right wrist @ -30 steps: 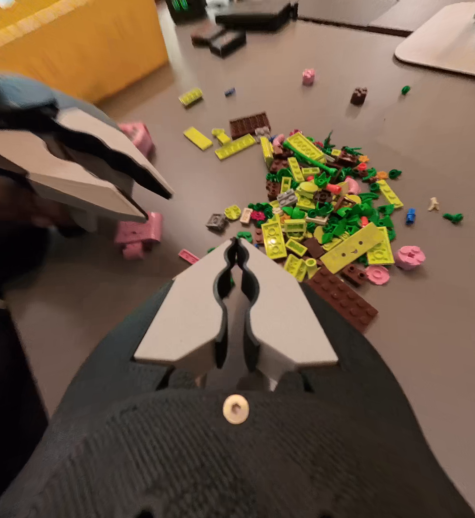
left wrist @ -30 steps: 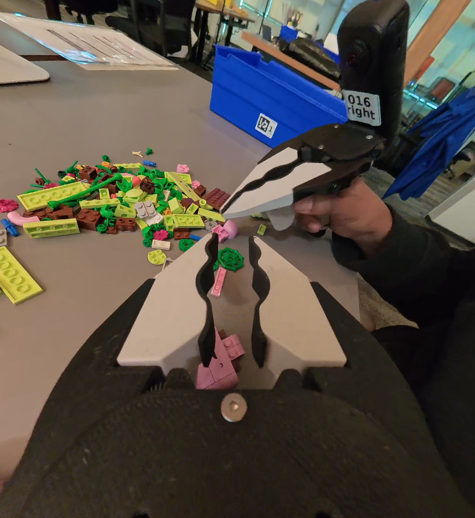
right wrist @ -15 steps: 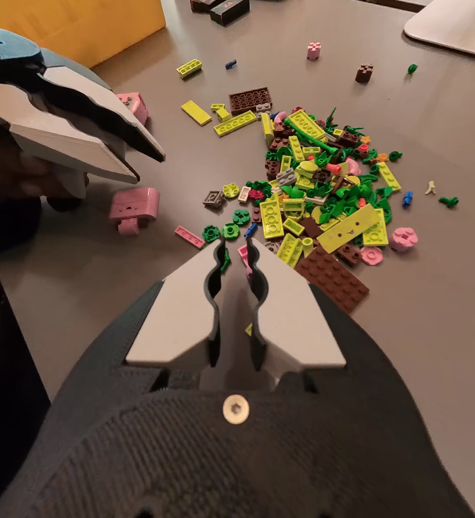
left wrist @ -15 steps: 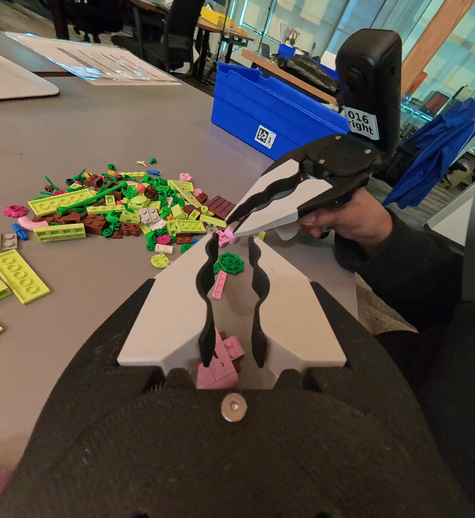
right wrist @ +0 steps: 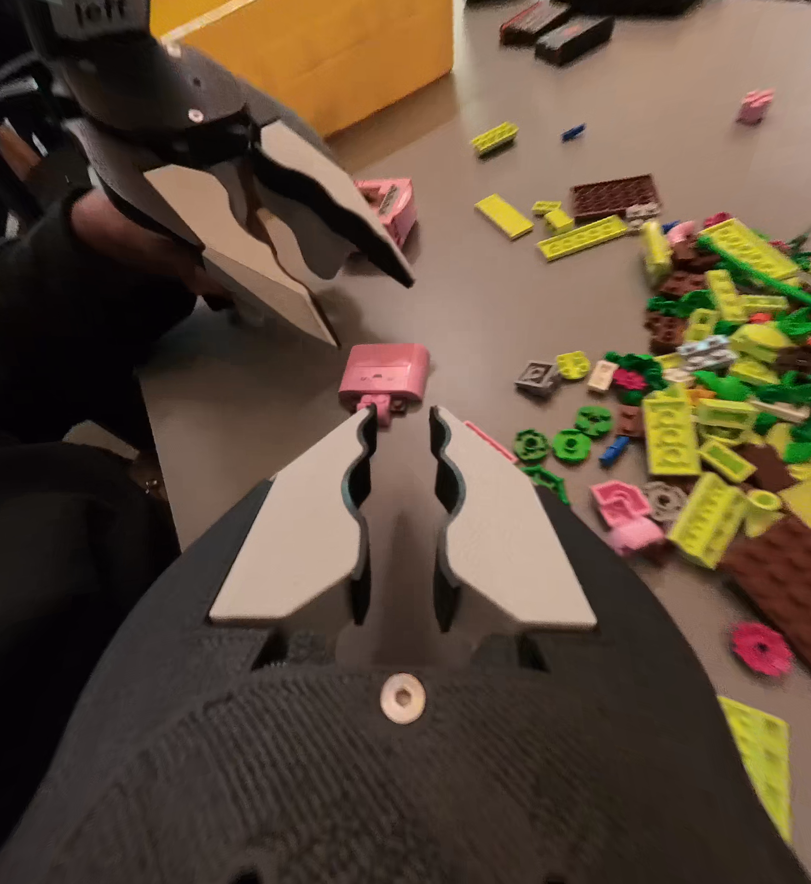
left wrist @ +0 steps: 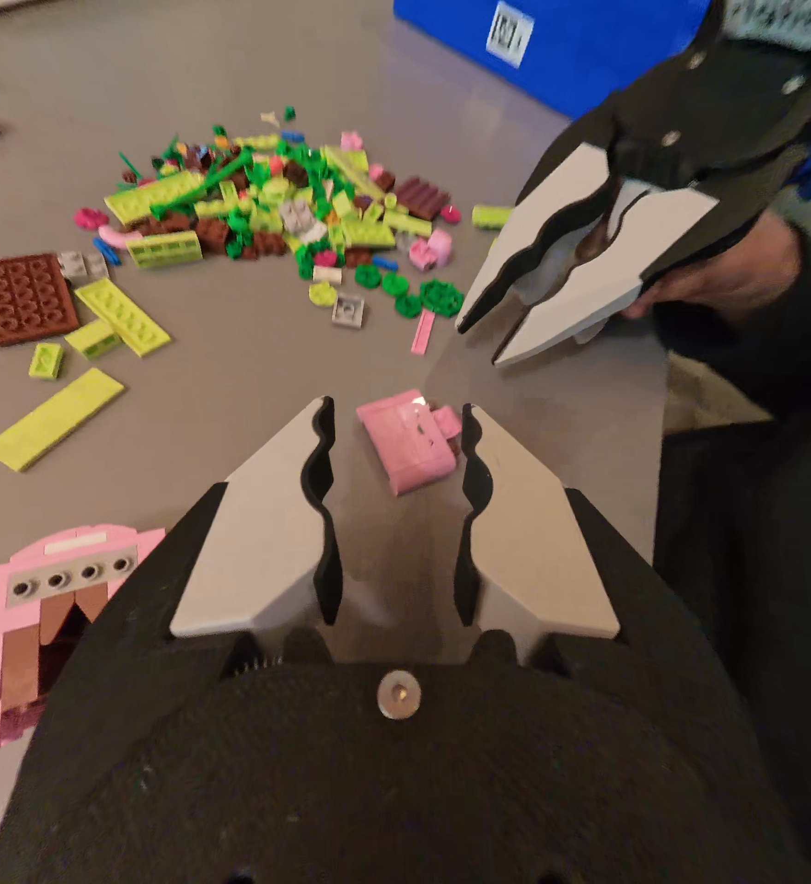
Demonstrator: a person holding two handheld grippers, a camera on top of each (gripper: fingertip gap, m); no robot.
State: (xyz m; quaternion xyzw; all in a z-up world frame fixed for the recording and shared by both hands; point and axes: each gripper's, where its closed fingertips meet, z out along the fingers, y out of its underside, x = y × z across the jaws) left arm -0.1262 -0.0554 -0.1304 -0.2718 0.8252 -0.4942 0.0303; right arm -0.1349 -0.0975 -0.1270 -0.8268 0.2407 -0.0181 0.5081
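A small pink brick assembly (left wrist: 408, 442) lies on the grey table (left wrist: 250, 430). My left gripper (left wrist: 396, 410) is open and the assembly lies between its fingertips, nearer the right finger; I cannot tell if they touch. My right gripper (right wrist: 401, 414) is open and empty, with its tips just short of the same pink assembly (right wrist: 387, 370). The right gripper (left wrist: 479, 345) also shows in the left wrist view, above and to the right of the assembly. The left gripper (right wrist: 371, 312) also shows in the right wrist view, above the assembly's left end.
A pile of green, lime, brown and pink bricks (left wrist: 274, 210) lies farther out, also in the right wrist view (right wrist: 729, 382). A larger pink build (left wrist: 35, 622) stands at my left. A blue bin (left wrist: 575, 57) and a yellow box (right wrist: 322, 57) stand behind. The table edge (left wrist: 659, 478) is close on the right. One gripper's finger ends stand about 6 cm off the other's.
My left gripper has opened wider and tipped down, so the pink assembly now lies between its tips. My right gripper has gone from shut to open and swung from the pile to the assembly.
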